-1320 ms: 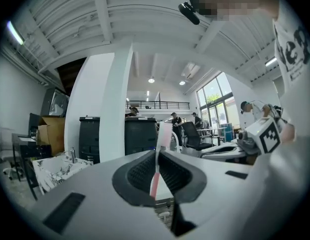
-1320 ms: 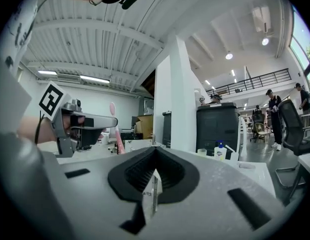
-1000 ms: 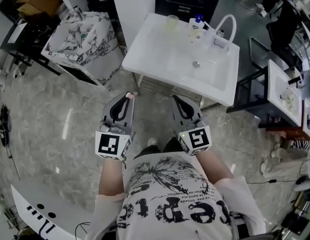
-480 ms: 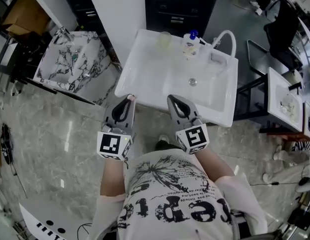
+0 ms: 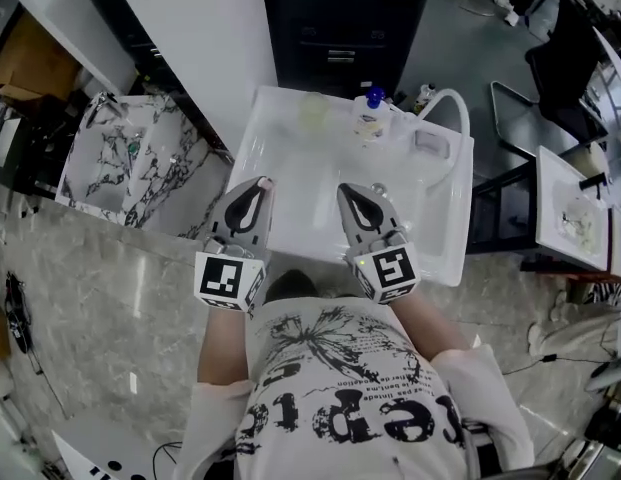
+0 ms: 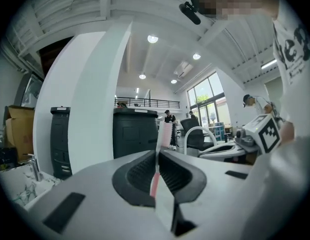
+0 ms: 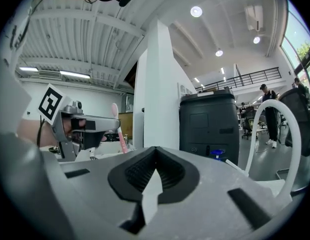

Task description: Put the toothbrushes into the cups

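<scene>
Toothbrush (image 6: pixel 164 134) upright, pinched between left gripper (image 6: pixel 157 152) jaws.

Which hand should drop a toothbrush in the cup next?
Left. The left gripper already holds a pink toothbrush in its jaws; the right gripper is shut and empty. The cup stands on the sink ahead.

A white sink (image 5: pixel 290 163) stands before a dark cabinet (image 5: pixel 335 23), with a blue-capped bottle (image 5: pixel 370 120) and a curved white tap (image 5: pixel 452 103) along its back edge. A white pillar (image 5: pixel 200 38) rises at its left. Beyond that are a marbled basin (image 5: pixel 125 168) and a cardboard box (image 5: pixel 35 58).
</scene>
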A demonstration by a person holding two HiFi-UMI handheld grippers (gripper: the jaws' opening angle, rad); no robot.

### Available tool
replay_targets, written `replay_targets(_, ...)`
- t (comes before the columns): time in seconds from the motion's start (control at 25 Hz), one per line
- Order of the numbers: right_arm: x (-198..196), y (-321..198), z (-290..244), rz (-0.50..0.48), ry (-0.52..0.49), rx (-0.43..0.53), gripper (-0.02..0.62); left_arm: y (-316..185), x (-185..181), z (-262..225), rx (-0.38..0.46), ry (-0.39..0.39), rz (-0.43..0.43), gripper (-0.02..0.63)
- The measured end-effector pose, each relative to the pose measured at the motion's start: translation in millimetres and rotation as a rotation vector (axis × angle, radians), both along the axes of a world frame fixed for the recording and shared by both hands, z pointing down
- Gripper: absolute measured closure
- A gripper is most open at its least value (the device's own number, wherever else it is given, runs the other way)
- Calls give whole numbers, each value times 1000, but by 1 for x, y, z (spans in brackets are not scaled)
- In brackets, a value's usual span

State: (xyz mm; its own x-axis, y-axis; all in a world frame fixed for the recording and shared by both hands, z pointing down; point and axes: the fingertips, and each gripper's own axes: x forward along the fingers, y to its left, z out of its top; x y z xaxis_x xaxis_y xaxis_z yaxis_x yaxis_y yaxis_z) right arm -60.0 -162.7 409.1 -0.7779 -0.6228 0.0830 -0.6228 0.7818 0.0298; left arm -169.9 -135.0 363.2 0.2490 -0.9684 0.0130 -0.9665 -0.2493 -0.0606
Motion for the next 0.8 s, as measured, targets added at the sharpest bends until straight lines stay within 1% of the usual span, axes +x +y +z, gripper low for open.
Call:
replay_targets(0.2,-9,-42,0,68,14,-7,603,-59,-8,-3,-15,20,81,580)
replay_targets(0.48,-18,-101,-6,224,9,-22,603,-133,-14,-5,-20,41,243,580)
replay_targets(0.56,-22,-113,-5,255,10,-21,603,-151,-15,-8,-20,41,274,580)
replay_targets(0.72,-25,-132,0,302,15,-30,603,-183,-14,2,6,50,341,580)
replay_targets(0.8,-24,-141,7,325,16,-42,603,-199,-12,8,-3,61,363,580)
